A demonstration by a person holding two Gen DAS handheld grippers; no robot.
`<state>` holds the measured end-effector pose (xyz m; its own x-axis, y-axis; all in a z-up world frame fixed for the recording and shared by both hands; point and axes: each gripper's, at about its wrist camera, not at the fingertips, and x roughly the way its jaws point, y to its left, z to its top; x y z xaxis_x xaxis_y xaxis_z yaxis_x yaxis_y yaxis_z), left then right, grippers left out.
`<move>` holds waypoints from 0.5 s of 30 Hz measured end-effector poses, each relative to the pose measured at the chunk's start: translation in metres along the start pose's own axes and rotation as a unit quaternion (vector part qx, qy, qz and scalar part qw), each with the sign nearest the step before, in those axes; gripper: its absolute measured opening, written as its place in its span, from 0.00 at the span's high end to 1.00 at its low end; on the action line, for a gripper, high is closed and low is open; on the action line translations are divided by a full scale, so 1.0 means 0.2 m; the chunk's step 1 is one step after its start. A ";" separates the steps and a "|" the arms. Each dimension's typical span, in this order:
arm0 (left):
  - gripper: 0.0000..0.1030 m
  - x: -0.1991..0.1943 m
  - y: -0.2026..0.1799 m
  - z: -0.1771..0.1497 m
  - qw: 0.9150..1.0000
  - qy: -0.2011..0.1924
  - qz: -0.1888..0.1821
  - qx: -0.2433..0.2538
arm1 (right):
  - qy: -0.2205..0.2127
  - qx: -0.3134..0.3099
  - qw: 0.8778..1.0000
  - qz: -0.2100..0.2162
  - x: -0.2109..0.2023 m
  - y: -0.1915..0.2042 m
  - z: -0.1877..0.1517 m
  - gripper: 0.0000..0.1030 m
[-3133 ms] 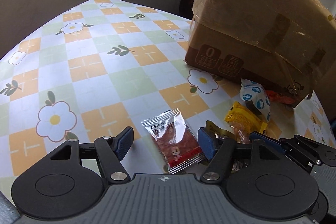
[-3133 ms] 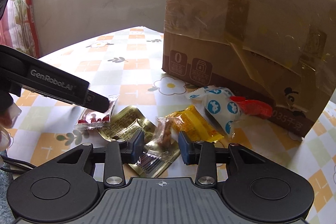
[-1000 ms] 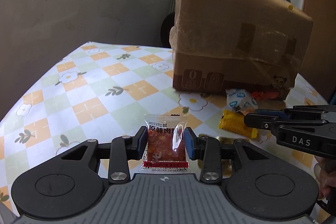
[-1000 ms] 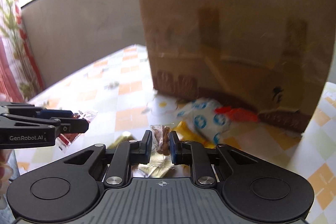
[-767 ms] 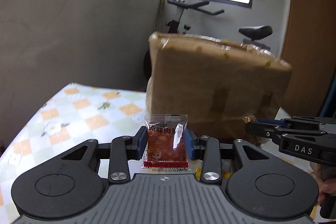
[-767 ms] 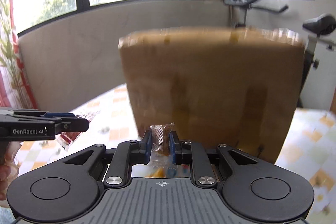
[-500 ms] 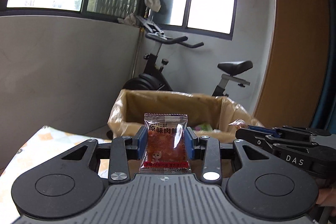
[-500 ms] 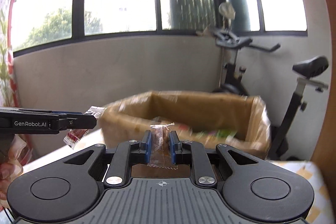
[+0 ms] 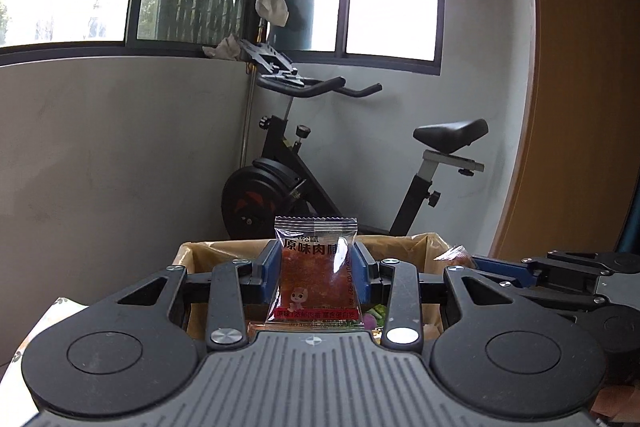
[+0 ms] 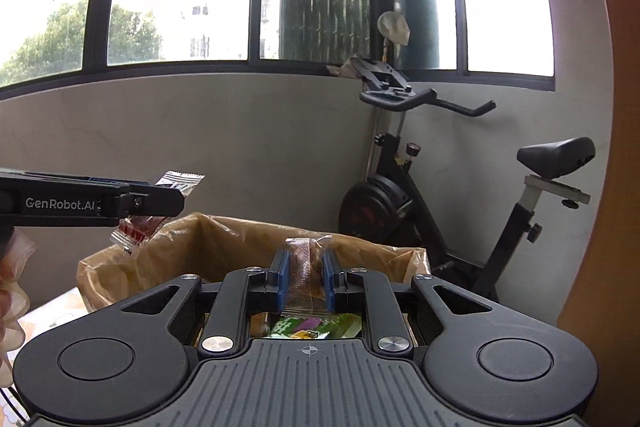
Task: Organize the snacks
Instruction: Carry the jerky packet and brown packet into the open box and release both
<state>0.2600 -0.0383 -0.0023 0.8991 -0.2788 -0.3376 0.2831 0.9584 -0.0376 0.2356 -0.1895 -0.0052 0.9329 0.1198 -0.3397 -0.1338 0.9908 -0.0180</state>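
Left wrist view is showing the exercise bike [image 9: 304, 183] standing against the grey wall beyond everything else, with the cardboard box [image 9: 420, 247] sitting open-topped in front of it, lined with tan plastic. The left tongs [image 9: 316, 275] are hanging level above the box's near edge, their blue pads pressing in on both sides of a red jerky packet [image 9: 314, 277] that is standing upright between them. The right tongs [image 9: 476, 261] are reaching in from the right, pinching a small wrapped snack [image 9: 456, 255] over the box rim. From the right wrist view, those right tongs [image 10: 306, 277] are gripping a clear brown candy wrapper [image 10: 304, 275] narrowly, directly above colourful snacks [image 10: 312, 329] lying inside the box [image 10: 224, 243].
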 end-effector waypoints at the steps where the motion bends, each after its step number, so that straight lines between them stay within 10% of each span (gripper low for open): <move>1: 0.61 0.04 0.00 0.00 1.000 0.007 0.003 -0.002 | 0.006 -0.002 1.000 -0.002 0.02 0.00 -0.01 0.84; 8: 0.58 0.14 0.00 -0.05 0.998 0.050 0.012 0.021 | 0.039 0.000 0.999 -0.016 0.09 -0.02 -0.09 0.84; 15: 0.34 0.11 0.05 -0.09 0.998 0.059 0.023 0.022 | 0.054 0.019 0.998 -0.019 0.08 -0.06 -0.15 0.69</move>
<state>0.2769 -0.0337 -0.0261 0.8670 -0.2226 -0.4459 0.2590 0.9657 0.0214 0.2427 -0.2023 -0.0386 0.8954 0.0763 -0.4387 -0.0839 0.9965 0.0021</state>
